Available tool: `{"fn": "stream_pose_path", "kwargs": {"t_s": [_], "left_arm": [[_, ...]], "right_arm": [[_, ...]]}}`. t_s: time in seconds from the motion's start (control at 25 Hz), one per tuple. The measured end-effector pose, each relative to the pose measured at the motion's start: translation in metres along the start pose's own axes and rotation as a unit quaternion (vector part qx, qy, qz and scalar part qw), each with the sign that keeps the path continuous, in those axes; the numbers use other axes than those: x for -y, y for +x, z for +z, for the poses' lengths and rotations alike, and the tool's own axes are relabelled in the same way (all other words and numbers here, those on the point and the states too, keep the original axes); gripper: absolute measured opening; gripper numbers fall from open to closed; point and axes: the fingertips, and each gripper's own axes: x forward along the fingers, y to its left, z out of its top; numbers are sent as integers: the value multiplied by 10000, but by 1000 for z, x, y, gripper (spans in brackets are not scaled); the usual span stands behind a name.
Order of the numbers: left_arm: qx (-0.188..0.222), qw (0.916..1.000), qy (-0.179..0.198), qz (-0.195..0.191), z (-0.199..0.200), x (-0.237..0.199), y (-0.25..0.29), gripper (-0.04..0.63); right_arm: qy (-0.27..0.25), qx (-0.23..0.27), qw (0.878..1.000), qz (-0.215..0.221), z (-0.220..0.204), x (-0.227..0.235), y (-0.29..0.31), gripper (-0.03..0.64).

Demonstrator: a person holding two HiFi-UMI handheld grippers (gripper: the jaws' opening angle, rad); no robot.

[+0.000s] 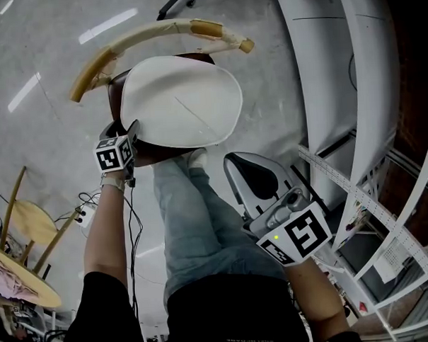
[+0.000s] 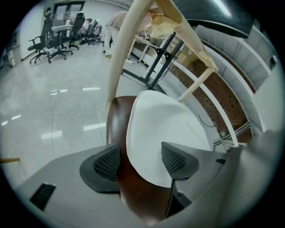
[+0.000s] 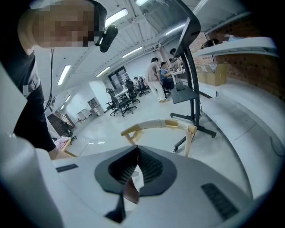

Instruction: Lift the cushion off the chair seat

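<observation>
A white oval cushion [image 1: 182,101] lies on the brown chair seat [image 1: 117,93], below the chair's curved, tape-wrapped wooden backrest [image 1: 158,34]. My left gripper [image 1: 131,135] is at the seat's left edge. In the left gripper view it [image 2: 140,162] stands open, with the cushion [image 2: 164,129] edge and the seat [image 2: 116,120] rim between its pads, which do not press on them. My right gripper [image 1: 235,166] hangs to the right of the seat, clear of the cushion. In its own view the right gripper [image 3: 136,151] is shut and holds nothing, with the backrest [image 3: 156,126] beyond it.
The person's legs in jeans [image 1: 195,224] stand just in front of the chair. White curved shelving [image 1: 361,125] fills the right side. A small wooden stool [image 1: 32,224] and cables lie at the left. Office chairs [image 2: 53,35], a black stand [image 3: 191,89] and people are farther off.
</observation>
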Motion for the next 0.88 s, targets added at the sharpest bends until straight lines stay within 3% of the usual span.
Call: {"fn": "stream_pose_path", "kwargs": {"t_s": [0.28, 0.52, 0.88], "left_arm": [[-110, 9999, 36, 66, -2, -2, 10, 288], [-179, 9991, 141, 350, -4, -3, 13, 280], [-139, 9984, 199, 520, -2, -1, 11, 198]], "right_arm": [[58, -52, 9999, -68, -8, 5, -2, 9], [114, -91, 9999, -70, -14, 7, -2, 9], [160, -63, 9998, -76, -15, 6, -5, 9]]}}
